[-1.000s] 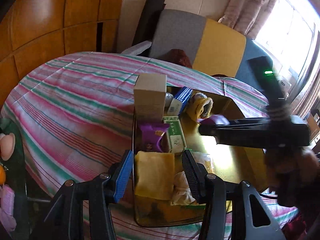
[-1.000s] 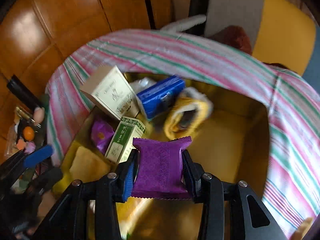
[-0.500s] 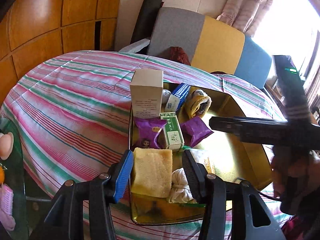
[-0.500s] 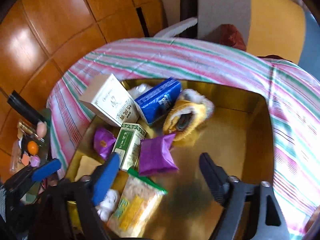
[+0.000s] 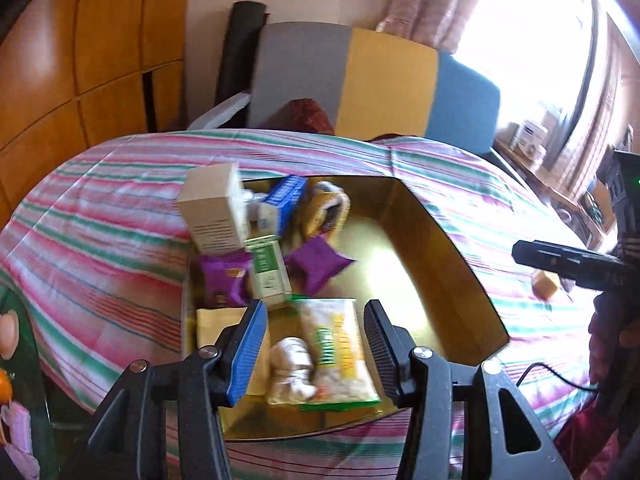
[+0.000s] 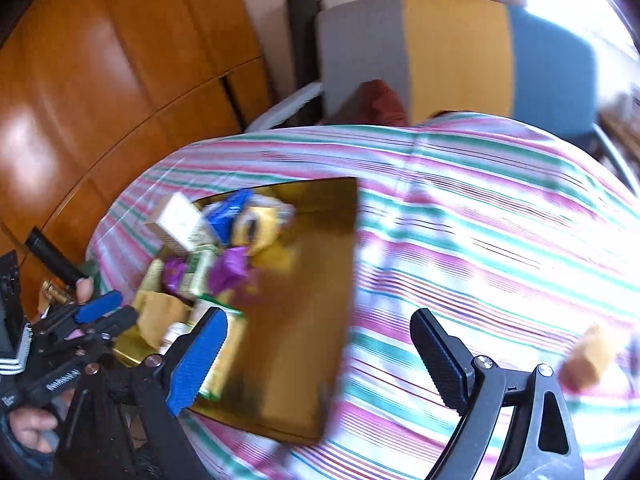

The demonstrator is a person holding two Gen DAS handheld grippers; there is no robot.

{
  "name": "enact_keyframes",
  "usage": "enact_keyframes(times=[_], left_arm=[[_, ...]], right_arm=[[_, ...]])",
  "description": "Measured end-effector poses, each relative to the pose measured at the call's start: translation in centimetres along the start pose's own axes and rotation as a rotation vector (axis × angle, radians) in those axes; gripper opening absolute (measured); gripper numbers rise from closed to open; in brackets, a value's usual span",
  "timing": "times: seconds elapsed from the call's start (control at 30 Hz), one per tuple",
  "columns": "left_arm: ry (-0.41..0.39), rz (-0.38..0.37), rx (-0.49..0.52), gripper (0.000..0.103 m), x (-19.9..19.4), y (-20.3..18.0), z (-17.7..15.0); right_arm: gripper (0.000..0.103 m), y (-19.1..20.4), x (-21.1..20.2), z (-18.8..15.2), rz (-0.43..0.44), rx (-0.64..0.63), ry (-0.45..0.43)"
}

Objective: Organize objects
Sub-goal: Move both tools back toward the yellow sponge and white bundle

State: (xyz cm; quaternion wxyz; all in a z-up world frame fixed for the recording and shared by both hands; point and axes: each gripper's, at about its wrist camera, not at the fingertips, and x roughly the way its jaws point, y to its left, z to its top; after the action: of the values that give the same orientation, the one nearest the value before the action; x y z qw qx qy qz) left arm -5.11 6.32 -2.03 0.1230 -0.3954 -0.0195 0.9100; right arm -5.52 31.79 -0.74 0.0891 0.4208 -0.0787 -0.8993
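A gold tray [image 5: 440, 240] [image 6: 320, 192] on the striped tablecloth holds a tan box [image 5: 212, 212], a blue box [image 5: 288, 196], a green box [image 5: 266, 276], two purple packets [image 5: 316, 264] [image 5: 222, 280], a yellow sponge [image 5: 216, 328], a snack bag [image 5: 336, 352] and a white bundle [image 5: 292, 364]. My left gripper [image 5: 314, 350] hovers half open above the tray's near end and grips nothing. My right gripper [image 6: 320, 360] hangs over the tray's right edge and the cloth; its jaws are opening wide with nothing between them. A small tan cube [image 6: 588, 356] [image 5: 544, 284] lies on the cloth to the right.
A grey, yellow and blue chair back [image 5: 380, 80] stands behind the table, and wooden panelling [image 5: 80, 60] fills the left. At the table's left edge sits a dark tray with small toys [image 5: 8, 336]. A bright window [image 5: 540, 40] glares from the right.
My right gripper opened and let go of the purple packet, which now lies in the tray, then pulled back to the right over the cloth. My left gripper shifted right, past the sponge.
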Motion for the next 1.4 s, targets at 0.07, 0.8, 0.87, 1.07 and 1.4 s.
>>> enact_keyframes(times=[0.07, 0.8, 0.87, 1.07, 1.4], left_arm=[[0.004, -0.01, 0.025, 0.051, 0.1, -1.1, 0.0], [0.085, -0.147, 0.28, 0.051, 2.6, -14.7, 1.5], [0.119, -0.172, 0.282, 0.051, 3.4, -16.0, 1.4], [0.147, -0.241, 0.35, 0.051, 5.2, -20.4, 1.5], [0.228, -0.361, 0.47, 0.051, 10.2, -28.6, 2.0]], right_arm=[[0.093, -2.1, -0.9, -0.5, -0.039, 0.032, -0.009], [0.094, -27.5, -12.0, -5.4, -0.504, 0.647, -0.306], [0.094, -28.1, -12.8, -5.8, -0.511, 0.693, -0.339], [0.096, -29.2, -12.8, -6.6, -0.488, 0.787, -0.341], [0.096, -30.7, -12.9, -8.2, -0.436, 0.897, -0.333]])
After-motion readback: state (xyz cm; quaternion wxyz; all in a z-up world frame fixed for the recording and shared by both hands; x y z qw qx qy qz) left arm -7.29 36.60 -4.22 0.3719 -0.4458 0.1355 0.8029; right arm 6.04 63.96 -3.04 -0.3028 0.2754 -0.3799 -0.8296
